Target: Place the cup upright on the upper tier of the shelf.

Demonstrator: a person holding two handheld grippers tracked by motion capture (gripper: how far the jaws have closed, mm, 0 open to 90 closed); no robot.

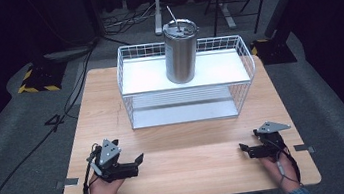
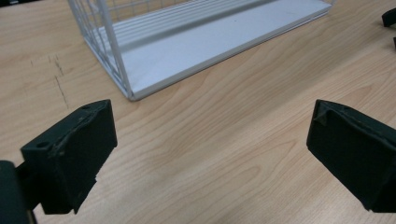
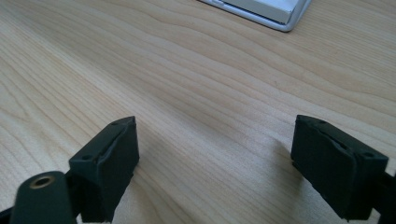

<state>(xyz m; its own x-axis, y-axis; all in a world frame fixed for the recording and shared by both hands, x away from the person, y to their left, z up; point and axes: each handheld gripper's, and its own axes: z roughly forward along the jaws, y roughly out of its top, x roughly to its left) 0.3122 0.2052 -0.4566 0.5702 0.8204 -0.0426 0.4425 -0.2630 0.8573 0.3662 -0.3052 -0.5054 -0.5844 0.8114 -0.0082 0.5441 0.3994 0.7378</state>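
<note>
A steel tumbler [image 1: 181, 51] with a lid and a straw stands upright on the top shelf of a white wire rack [image 1: 129, 90] at the middle of the wooden table [image 1: 189, 168]. My left gripper [image 1: 138, 163] rests near the table's front left, open, nothing between its jaws. My right gripper [image 1: 245, 150] rests at the front right, also open and empty. In the left gripper view the rack's lower shelf [image 2: 196, 51] lies ahead beyond the gripper [image 2: 212, 154]. In the right gripper view the gripper [image 3: 215, 158] hovers over bare wood, with the rack's corner [image 3: 280, 16] at the top.
The rack's lower shelf holds nothing. Grey carpet surrounds the table, with cables [image 1: 26, 156] running on the floor at the left and stands and chair legs [image 1: 228, 4] behind the table. Bare wood stretches between the two grippers.
</note>
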